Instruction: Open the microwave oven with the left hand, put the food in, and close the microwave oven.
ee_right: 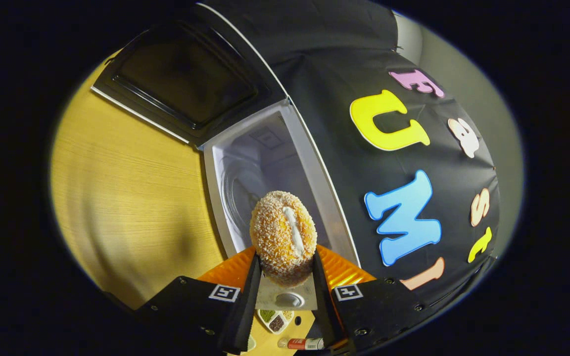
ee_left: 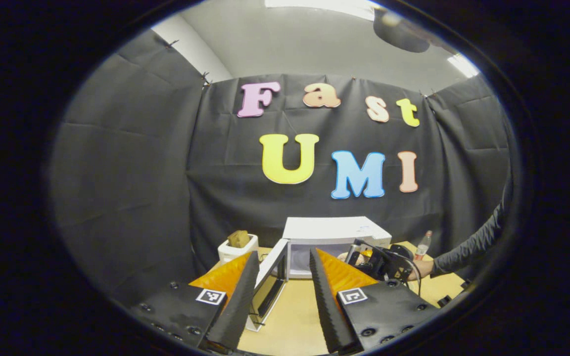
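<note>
In the right gripper view a crumb-coated bun (ee_right: 283, 232) with a white cream stripe sits between both fingers of my right gripper (ee_right: 285, 269), which is shut on it. The bun hangs just in front of the open cavity (ee_right: 260, 168) of the white microwave, whose dark-windowed door (ee_right: 186, 79) is swung wide. The left gripper view has the microwave (ee_left: 337, 230) at the table's far side, with its door (ee_left: 271, 274) open toward me. My left gripper (ee_left: 285, 296) stands open and back from the door, holding nothing. The right gripper (ee_left: 381, 262), held by a hand (ee_left: 421, 269), is at the oven's mouth.
A white box (ee_left: 238, 245) with something brown in it stands left of the microwave. A bottle (ee_left: 422, 244) with a red cap stands to its right. Bare wooden tabletop (ee_right: 126, 188) lies in front of the oven. A small divided dish (ee_right: 275, 319) lies under the right gripper.
</note>
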Demonstrator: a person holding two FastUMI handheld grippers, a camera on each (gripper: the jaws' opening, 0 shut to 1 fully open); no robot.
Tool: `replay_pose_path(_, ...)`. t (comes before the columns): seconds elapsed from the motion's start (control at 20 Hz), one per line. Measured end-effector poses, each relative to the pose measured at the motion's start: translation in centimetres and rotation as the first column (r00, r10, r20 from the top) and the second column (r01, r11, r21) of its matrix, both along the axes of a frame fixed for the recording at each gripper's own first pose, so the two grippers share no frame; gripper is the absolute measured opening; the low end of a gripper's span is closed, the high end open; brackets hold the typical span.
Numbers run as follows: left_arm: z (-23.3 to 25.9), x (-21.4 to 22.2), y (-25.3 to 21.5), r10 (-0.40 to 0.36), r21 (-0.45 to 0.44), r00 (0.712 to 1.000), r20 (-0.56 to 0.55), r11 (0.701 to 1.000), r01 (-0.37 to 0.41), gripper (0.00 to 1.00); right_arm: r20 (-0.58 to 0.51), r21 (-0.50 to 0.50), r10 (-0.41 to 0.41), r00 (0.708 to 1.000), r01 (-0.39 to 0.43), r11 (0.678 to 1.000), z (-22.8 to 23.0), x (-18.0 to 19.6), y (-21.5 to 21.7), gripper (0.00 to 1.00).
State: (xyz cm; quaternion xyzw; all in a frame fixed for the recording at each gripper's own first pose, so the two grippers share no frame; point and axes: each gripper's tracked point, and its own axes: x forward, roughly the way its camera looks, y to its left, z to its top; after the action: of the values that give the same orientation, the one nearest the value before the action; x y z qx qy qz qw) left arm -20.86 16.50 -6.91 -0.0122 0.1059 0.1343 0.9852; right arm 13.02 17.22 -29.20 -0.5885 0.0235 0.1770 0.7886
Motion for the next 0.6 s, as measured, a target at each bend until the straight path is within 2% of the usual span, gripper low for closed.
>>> replay_pose_path(0.2,1.9,-2.5,0.0,0.064,0.025,0.998,0.025,0.998,-0.064,0.82,0.072,-0.089,0.015,0.997,-0.008,0.996,-1.7,4.3,2.2,0.54)
replay_pose_path(0.25,2.2,-2.8,-0.1,0.07,0.029,0.997,0.029,0.997,-0.071,0.82,0.083,-0.105,0.012,0.996,-0.004,0.995,-2.1,5.3,2.7,0.54)
replay_pose_path(0.35,2.0,-2.8,0.3,0.085,0.038,0.996,0.018,0.996,-0.086,0.92,0.082,-0.114,0.007,0.997,0.003,0.993,-2.9,7.7,3.9,0.54)
replay_pose_path(0.6,0.3,-2.4,1.0,0.097,0.03,0.994,-0.052,0.995,-0.095,0.95,0.073,-0.137,-0.018,0.997,0.028,0.99,-5.0,12.6,5.7,0.54)
